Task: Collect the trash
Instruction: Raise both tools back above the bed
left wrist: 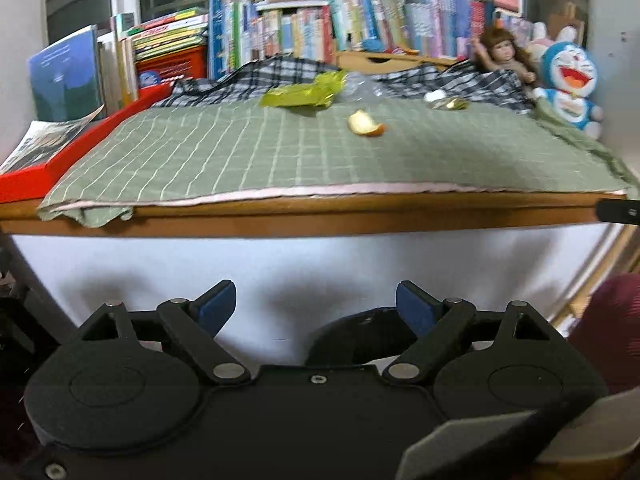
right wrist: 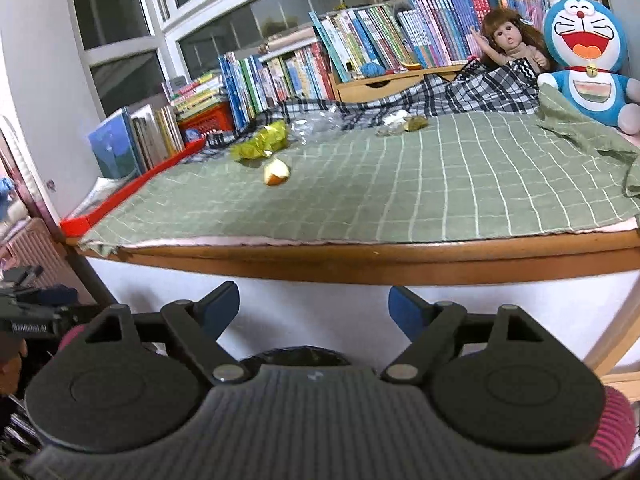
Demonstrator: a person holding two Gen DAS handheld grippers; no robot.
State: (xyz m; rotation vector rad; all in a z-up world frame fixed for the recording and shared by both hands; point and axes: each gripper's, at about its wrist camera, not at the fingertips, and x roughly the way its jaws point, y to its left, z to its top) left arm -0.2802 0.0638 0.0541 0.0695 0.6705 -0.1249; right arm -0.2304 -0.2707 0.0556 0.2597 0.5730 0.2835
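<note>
Books (right wrist: 256, 80) stand in rows along the far edge of the wooden table (right wrist: 360, 258), with a red plastic basket (right wrist: 206, 120) tucked among them at the left.

Red tray edge (right wrist: 132, 192): runs along the table's left side, just beside the cloth.

Green checked cloth (right wrist: 400, 184): covers most of the tabletop; near hem overhangs slightly at the left corner.

Yellow-green wrapper (right wrist: 262, 142): crumpled, on the cloth at far left-centre.

Apple piece (right wrist: 276, 172): bitten, pale flesh with orange skin, just near of the wrapper and apart from it.

Clear plastic film (right wrist: 316, 126): crumpled, just right of the wrapper, at the edge of a dark plaid cloth (right wrist: 460, 96) bunched along the far side.

Small scraps (right wrist: 400, 124): whitish and brownish bits, right of centre, near the plaid cloth; kind unclear.

Doll (right wrist: 508, 40): brown-haired, upright at far right, in front of the books.

Blue cat plush (right wrist: 588, 56): seated at the far right corner, beside the doll.

Left gripper (left wrist: 316, 306): blue-padded fingers spread wide, empty, held below the table's near edge, well apart from all trash.

Right gripper (right wrist: 314, 306): likewise spread and empty, below the near edge; a dark bin rim (right wrist: 296, 354) shows just behind its body.
</note>
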